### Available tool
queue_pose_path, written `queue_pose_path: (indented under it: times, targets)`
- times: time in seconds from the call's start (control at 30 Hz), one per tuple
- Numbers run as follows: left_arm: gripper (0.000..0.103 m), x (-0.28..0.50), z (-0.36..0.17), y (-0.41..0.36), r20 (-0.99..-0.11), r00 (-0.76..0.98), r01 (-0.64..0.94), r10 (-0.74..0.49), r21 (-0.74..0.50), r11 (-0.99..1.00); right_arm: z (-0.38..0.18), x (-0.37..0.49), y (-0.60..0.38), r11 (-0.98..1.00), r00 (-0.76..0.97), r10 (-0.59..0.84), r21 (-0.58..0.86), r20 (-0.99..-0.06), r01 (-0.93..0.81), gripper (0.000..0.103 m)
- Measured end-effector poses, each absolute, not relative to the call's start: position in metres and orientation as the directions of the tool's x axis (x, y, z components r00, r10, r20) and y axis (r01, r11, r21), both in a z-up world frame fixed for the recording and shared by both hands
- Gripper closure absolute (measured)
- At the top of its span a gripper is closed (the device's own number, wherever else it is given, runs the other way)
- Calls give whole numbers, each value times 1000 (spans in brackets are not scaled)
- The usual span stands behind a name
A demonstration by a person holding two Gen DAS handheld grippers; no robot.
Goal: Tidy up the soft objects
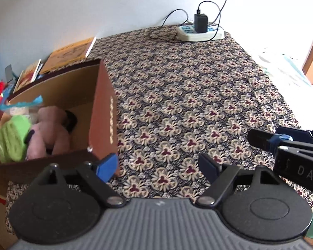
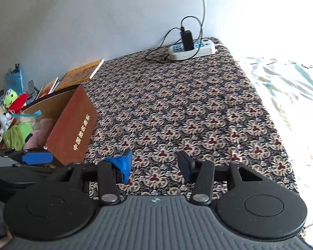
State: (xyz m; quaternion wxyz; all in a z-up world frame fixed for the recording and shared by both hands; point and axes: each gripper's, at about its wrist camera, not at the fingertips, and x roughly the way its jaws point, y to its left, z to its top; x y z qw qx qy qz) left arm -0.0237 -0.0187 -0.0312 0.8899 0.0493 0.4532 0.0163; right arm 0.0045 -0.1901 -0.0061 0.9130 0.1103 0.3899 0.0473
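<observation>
Several soft toys lie inside the brown cardboard box (image 1: 102, 112) at the left of the patterned worktop (image 1: 187, 104): a green plush (image 1: 10, 139) against the near left side and a pink plush (image 1: 50, 133) just beside it, touching it, with a dark patch at its far end. Behind the box, more toys in yellow-green and red (image 2: 16, 102) sit against the wall, next to some books (image 2: 83, 74). Just right of the box's near corner, the left tongs (image 1: 158, 166) hang over bare worktop, spread wide with nothing between them. Further right, the right tongs (image 2: 154, 164) are also over bare cloth, parted more narrowly and empty, close to the left pair. At the far right edge of the worktop a white power strip (image 1: 200, 34) carries a black charger (image 1: 200, 23), its cables trailing along the wall.
</observation>
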Motion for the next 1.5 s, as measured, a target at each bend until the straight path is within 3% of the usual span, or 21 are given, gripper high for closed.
queue_pose_path:
  times: [0.67,1.03,1.5]
  targets:
    - [21,-27,-7,10,-755,644,-30,124,136,990,-4,17,-172,957,700,219,288,-680,-20,71]
    - [21,-30,7,67,-742,669,15,44,73,997,-3,23,-128,959,687,188,283,-701,27,71]
    - [20,-33,19,159,-733,677,-19,64,70,997,9,35,-44,959,668,230,282,-708,-30,71]
